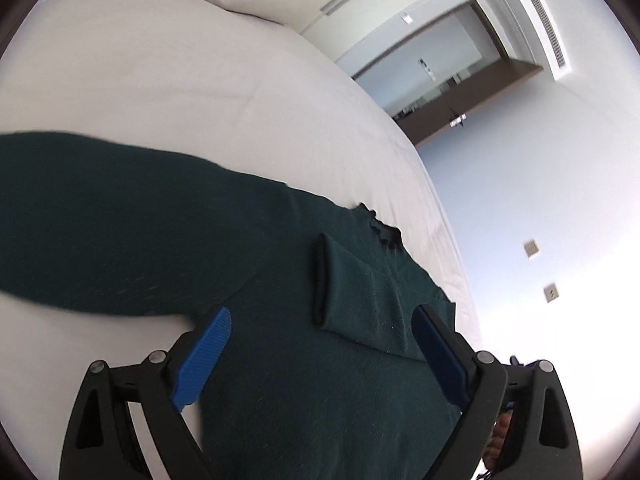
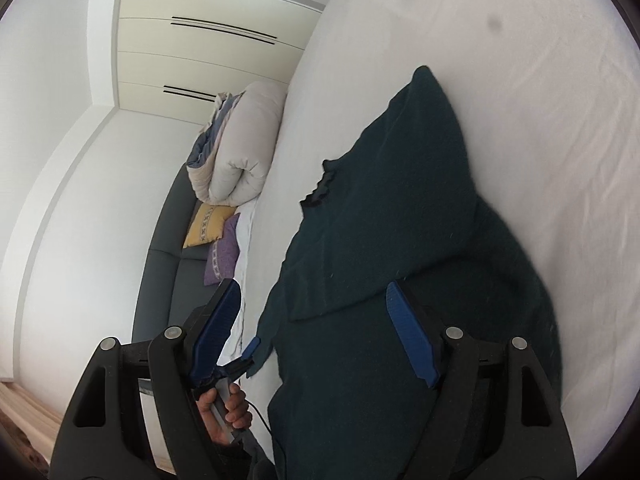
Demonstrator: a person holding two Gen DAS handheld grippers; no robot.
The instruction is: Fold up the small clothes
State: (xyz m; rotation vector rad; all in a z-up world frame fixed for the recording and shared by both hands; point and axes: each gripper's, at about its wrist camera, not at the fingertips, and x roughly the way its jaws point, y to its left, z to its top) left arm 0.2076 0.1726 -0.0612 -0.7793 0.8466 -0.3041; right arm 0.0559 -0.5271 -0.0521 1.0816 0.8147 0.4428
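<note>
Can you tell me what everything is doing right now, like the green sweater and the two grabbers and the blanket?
dark green sweater: lying on the white bed, one sleeve folded across its body.
left gripper: open, holding nothing.
right gripper: open, holding nothing.
quilt: rolled up at the bed's edge.
yellow cushion and purple cushion: lying on the grey sofa.

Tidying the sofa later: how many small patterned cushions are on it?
2. A yellow cushion leans below the rolled duvet on the dark sofa, and a purple cushion sits right beside it. Others may be hidden behind the duvet.
</note>
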